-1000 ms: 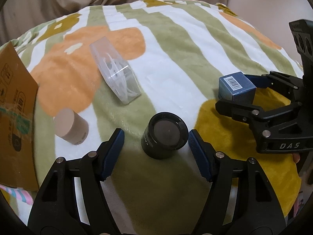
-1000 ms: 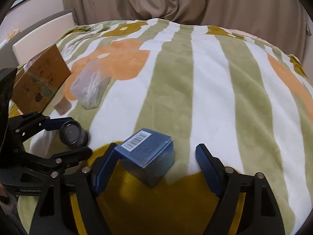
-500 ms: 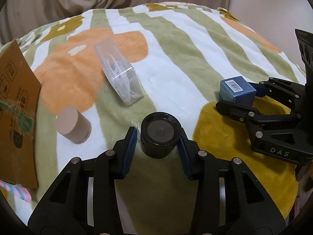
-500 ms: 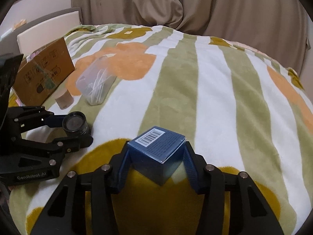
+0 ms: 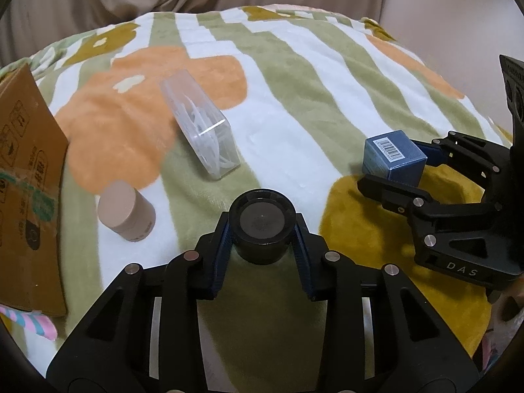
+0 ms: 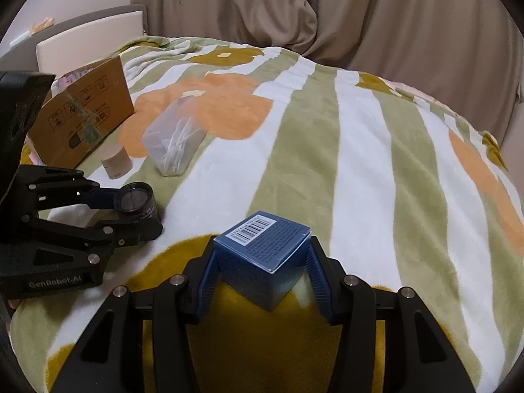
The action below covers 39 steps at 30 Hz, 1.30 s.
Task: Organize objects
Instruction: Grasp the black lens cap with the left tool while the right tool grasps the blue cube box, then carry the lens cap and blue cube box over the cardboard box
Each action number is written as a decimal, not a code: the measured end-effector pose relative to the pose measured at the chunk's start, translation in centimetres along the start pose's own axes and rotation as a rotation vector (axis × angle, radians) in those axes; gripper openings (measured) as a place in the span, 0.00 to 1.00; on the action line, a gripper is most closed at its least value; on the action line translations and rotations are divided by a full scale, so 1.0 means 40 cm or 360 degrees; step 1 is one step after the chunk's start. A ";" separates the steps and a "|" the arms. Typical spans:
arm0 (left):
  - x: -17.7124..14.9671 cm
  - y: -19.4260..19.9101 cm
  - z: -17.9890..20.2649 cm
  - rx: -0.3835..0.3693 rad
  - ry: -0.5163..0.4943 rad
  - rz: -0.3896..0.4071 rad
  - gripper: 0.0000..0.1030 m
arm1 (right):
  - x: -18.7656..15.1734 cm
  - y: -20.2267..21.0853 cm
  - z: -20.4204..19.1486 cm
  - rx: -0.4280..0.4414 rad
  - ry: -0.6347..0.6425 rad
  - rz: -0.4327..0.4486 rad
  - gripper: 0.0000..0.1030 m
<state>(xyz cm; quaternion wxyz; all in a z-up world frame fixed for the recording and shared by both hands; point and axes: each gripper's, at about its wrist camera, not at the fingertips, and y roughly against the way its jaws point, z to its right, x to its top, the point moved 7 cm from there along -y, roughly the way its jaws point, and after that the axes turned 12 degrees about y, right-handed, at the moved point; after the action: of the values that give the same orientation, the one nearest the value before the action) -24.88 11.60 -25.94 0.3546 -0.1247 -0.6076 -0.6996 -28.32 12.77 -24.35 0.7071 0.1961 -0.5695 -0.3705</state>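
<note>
Both grips are made, but nothing has been put away yet. The left gripper [image 5: 262,229] has its jaws clenched on the black round lens [image 5: 262,221], which sits on the blanket [image 5: 294,98] of the bed at the near middle. The right gripper [image 6: 262,262] has its jaws grasping the blue box [image 6: 262,255], held by two opposite sides over the mustard patch at the near right; I cannot tell if either thing has left the blanket. Farther off to the left, the clear plastic case [image 5: 201,134] of white picks and the small beige jar [image 5: 126,211] lie loose and untouched. The cardboard box [image 5: 24,190] stands at the far left edge and is the likely place for everything. So, by my reading, the work is barely begun: two things are in hand, two wait, and all four are still to be carried over.
</note>
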 end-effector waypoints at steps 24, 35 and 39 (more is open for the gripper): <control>0.104 0.188 0.009 -0.0078 -0.0038 0.0149 0.31 | 0.130 0.117 -0.006 0.0025 -0.0077 0.0077 0.45; 0.206 0.354 -0.099 -0.0034 -0.0037 0.0272 0.31 | 0.305 0.202 -0.072 0.0061 -0.0048 0.0161 0.45; 0.235 0.405 -0.171 0.0002 0.0011 0.0306 0.31 | 0.370 0.212 -0.110 0.0065 -0.0018 0.0169 0.45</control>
<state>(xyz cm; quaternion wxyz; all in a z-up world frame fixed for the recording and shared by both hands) -19.38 1.78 -9.49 0.4222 -0.1800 -0.5921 -0.6624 -20.44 6.57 -9.86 0.7184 0.1781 -0.5905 -0.3218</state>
